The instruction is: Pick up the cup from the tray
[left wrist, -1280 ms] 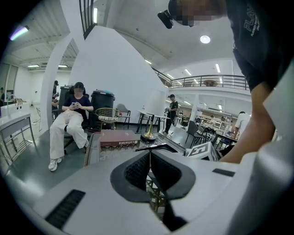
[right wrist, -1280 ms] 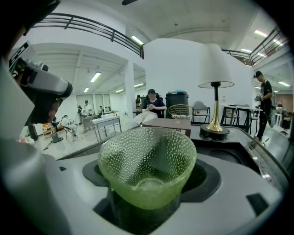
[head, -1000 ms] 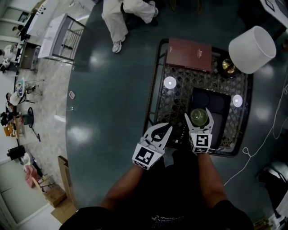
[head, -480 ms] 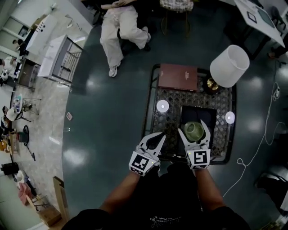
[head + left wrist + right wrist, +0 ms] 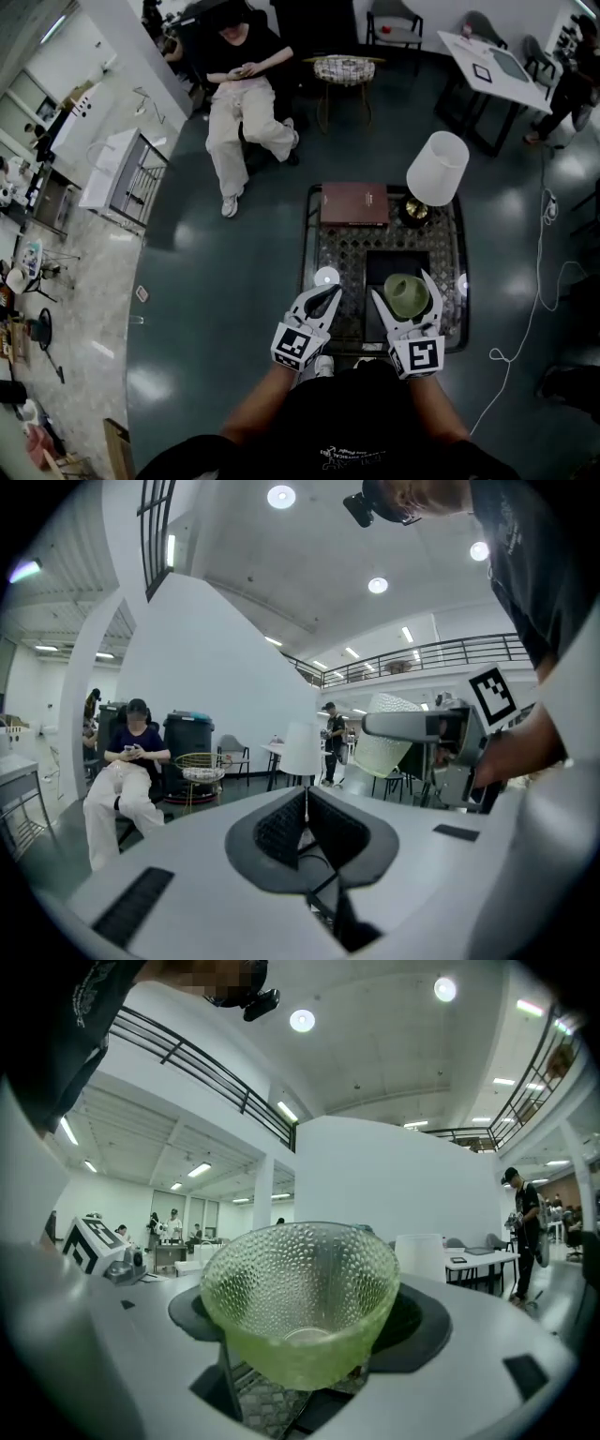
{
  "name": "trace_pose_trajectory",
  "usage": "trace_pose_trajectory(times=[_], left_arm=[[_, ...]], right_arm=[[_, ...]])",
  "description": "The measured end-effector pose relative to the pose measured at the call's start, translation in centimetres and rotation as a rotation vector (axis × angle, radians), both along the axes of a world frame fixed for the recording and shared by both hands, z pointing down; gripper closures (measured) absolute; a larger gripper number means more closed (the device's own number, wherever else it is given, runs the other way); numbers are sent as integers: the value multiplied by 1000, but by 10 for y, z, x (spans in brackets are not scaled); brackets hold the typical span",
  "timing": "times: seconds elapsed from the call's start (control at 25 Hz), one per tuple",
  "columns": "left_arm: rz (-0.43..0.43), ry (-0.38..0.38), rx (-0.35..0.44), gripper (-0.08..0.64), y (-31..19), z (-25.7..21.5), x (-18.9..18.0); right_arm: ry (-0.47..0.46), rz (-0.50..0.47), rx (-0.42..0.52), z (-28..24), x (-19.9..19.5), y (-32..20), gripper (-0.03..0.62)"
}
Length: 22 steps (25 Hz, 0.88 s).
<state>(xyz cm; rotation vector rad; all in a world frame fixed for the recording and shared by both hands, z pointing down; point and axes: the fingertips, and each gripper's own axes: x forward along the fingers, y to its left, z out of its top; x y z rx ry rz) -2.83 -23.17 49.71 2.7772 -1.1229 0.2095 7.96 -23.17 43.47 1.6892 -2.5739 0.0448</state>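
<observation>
Two hand-held grippers sit at 6 o'clock in the head view. The right hand-held gripper point(image 5: 401, 285) is clamped on the cup point(image 5: 407, 295), with its jaws spread wide against the cup's sides. The left hand-held gripper point(image 5: 327, 294) has its jaws pressed together on nothing.

The cup hangs upright over the 6 o'clock half of the dark tray point(image 5: 382, 266), whose visible floor is plain and dark. The tray lies on the patterned counter point(image 5: 342, 242). A reddish book point(image 5: 354, 203) lies at 11 o'clock from the tray, and a lamp point(image 5: 437, 167) with a white shade stands at 1 o'clock.

The cup is pale green glass, pebbled all over with small bumps. It flares from a narrow base to a wide round rim, and its round bottom shows through the wall.
</observation>
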Motion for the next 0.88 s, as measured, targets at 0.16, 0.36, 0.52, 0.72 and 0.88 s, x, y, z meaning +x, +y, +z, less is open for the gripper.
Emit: trace_pose_trajectory(times=[0.16,0.36,0.52,0.72,0.88], left_arm=[[47,6,53,546,5,-24,5],[75,5,84,546,14,-39,5],[81,11,100,546,17,-44,8],[91,5,111,546,21,-45,11],[83,6,114,546,23,-47,9]], right_arm=[[-8,23,53,-31,-1,20,190],[1,56,102,-58,2,36,192],[5,77,126,-66,7,41,192],[12,99,141,-74,9,42,192],[17,99,148,-78,10,43,192]])
